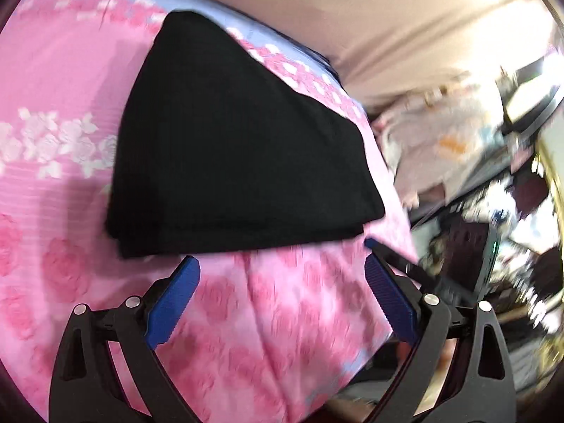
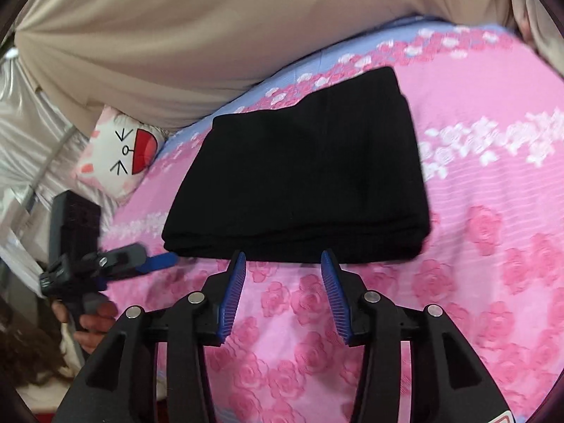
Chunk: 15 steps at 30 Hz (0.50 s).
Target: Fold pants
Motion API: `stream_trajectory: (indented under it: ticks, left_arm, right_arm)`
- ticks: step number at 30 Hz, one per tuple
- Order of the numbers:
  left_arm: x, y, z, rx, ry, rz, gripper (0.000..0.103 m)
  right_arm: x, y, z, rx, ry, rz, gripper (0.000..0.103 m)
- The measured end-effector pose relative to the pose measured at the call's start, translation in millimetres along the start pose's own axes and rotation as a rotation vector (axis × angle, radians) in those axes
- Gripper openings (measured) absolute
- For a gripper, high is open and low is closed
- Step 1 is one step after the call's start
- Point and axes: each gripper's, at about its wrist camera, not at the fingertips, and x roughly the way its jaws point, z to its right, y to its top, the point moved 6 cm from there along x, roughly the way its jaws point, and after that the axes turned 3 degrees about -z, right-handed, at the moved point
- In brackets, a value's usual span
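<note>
The black pants [image 1: 232, 148] lie folded into a compact stacked rectangle on the pink floral bedspread [image 1: 275, 317]. They also show in the right wrist view [image 2: 303, 176]. My left gripper [image 1: 282, 257] is open and empty, just short of the pants' near edge. My right gripper [image 2: 282, 257] is open and empty, its blue fingertips [image 2: 326, 257] just at the near folded edge. The left gripper [image 2: 155, 262] also shows from the side in the right wrist view, at the pants' left corner, held by a hand.
A beige curtain [image 2: 176, 35] hangs behind the bed. A white cartoon-face pillow [image 2: 120, 148] lies at the bed's left end. Blurred clutter [image 1: 493, 176] fills the room beyond the bed's right edge in the left wrist view.
</note>
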Motion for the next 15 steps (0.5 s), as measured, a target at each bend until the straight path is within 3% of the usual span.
stream_trajectory:
  ticks: [2,4,6,7,9,10,11,12,13,14,15]
  left_arm:
    - [12.0,10.5,-14.0,-0.083,0.005,-0.008,0.092]
    - [16.7,16.6,-26.8,-0.183,-0.045,-0.023,0.092]
    - [13.6,19.5,-30.0,-0.221,-0.077,-0.019,0.092]
    - [12.5,22.4,-30.5,-0.229,-0.082,-0.015,0.09]
    - [11.9,29.2,-31.4,-0.233,-0.061,-0.001,0.062]
    - [11.6,34.0,-32.4,-0.245,-0.072,0.001,0.058]
    - [11.7,38.7,-32.3,-0.258,-0.096,-0.001,0.047]
    - [12.8,42.5,-31.7,-0.252,-0.103,-0.001,0.032]
    - [14.8,45.7,-31.4,-0.233,-0.083,-0.003,0.025]
    - [15.3,49.1,-30.2,-0.213,-0.058,-0.002,0.012]
    - [13.8,49.7,-26.8,-0.198,-0.05,0.002,0.011]
  right_arm:
    - [6.8,3.3,5.6,0.05,0.024,0.0,0.062]
    - [10.4,2.7,12.2,0.103,0.038,-0.008,0.063]
    - [15.3,0.6,20.3,0.186,0.12,-0.025,0.073]
    - [17.2,0.9,24.7,0.226,0.152,-0.024,0.073]
    - [20.1,7.2,32.2,0.265,0.175,0.006,0.073]
    - [19.7,13.8,34.5,0.262,0.16,0.035,0.073]
    - [20.3,18.6,35.3,0.262,0.162,0.045,0.073]
    - [21.6,24.3,36.0,0.268,0.176,0.052,0.07]
    - [22.8,29.9,36.7,0.267,0.18,0.071,0.06]
    - [25.0,34.0,36.7,0.245,0.144,0.08,0.015]
    - [28.7,39.5,31.4,0.209,0.109,0.069,0.013]
